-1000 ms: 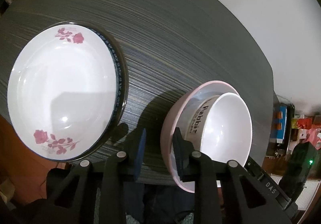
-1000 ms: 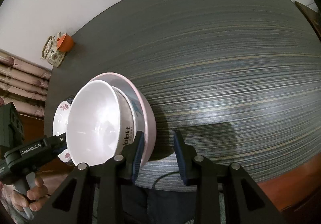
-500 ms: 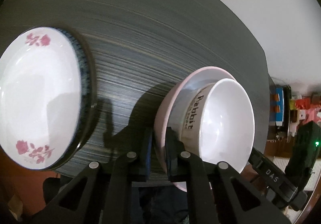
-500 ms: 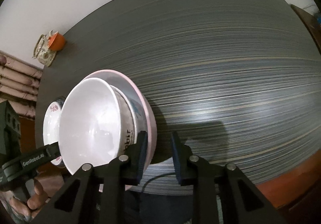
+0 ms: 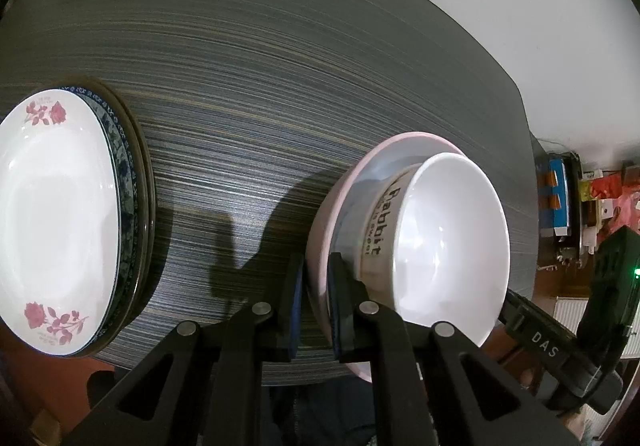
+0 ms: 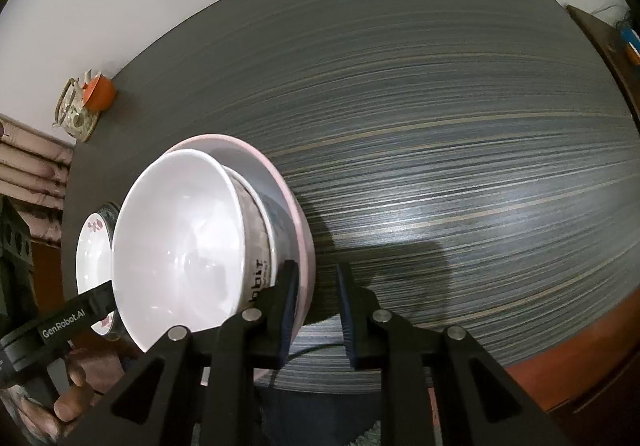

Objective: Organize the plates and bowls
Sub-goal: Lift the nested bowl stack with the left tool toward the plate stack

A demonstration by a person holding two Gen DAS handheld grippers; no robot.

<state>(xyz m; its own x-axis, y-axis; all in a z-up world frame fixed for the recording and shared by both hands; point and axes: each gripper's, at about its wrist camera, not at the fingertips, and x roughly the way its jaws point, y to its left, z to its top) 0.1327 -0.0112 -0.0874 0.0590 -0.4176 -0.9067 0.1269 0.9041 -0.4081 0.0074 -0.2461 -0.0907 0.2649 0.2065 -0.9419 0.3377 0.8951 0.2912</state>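
Note:
A pink bowl [image 5: 320, 230] stands near the table's front edge with a white bowl [image 5: 448, 238], printed "Rabbit", nested in it. My left gripper [image 5: 317, 300] is shut on the pink bowl's near rim, one pad inside and one outside. On the opposite side, my right gripper [image 6: 317, 306] straddles the pink bowl's [image 6: 306, 242] rim. Its inner finger [image 6: 289, 298] lies against the inside and its outer finger [image 6: 345, 306] stands off the wall with a gap. A stack of plates [image 5: 56, 214], topped by one with red roses, lies to the left.
The dark striped table [image 6: 460, 166] stretches away to the right and back. A floral pot with an orange piece [image 6: 86, 106] sits at the far corner. A hand [image 6: 68, 406] holds the left gripper's body. A cluttered shelf [image 5: 560, 198] stands past the table's right edge.
My left jaws closed onto the pink bowl's rim and the gripper shifted toward the bowl, away from the plates. My right jaws narrowed around the opposite rim.

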